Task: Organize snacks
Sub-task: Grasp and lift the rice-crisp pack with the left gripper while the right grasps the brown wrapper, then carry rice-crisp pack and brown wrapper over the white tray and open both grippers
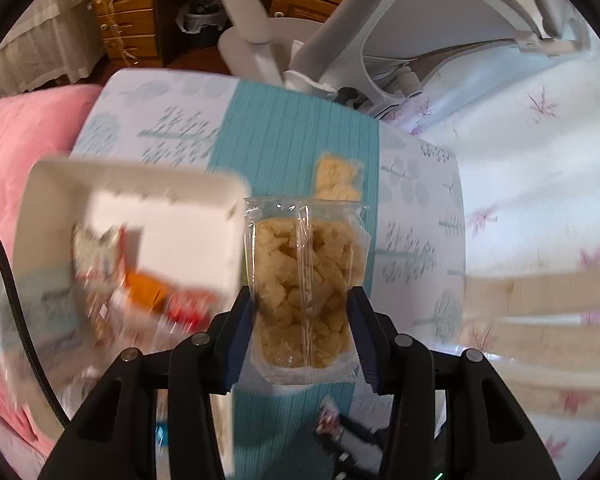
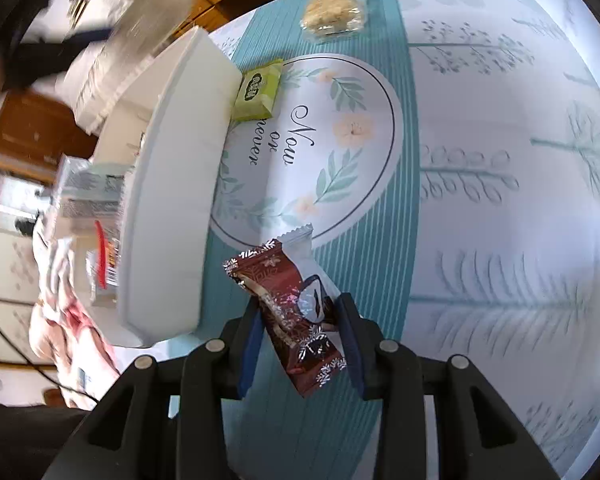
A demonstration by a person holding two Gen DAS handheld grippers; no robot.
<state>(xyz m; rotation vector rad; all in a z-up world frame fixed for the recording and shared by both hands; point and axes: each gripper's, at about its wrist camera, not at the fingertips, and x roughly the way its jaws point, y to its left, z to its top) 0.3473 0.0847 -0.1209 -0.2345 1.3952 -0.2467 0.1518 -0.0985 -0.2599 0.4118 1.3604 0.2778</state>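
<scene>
Two snacks are held at once, one in each gripper. A clear bag of puffed snacks [image 1: 306, 292] is clamped between the jaws of the left gripper [image 1: 302, 312], its top standing up ahead of the fingertips, apparently so it can be carried to the white tray [image 1: 220, 188] just to the left of the jaws. A brown wrapper [image 2: 288, 312] is pinched between the jaws of the right gripper [image 2: 298, 320], tilted, with the tray wall [image 2: 172, 200] close on their left. Ahead of the right jaws, a green packet [image 2: 258, 90] touching the tray and a clear biscuit pack [image 2: 334, 14] are left lying on the tablecloth [image 2: 480, 200], probably yet to be sorted.
</scene>
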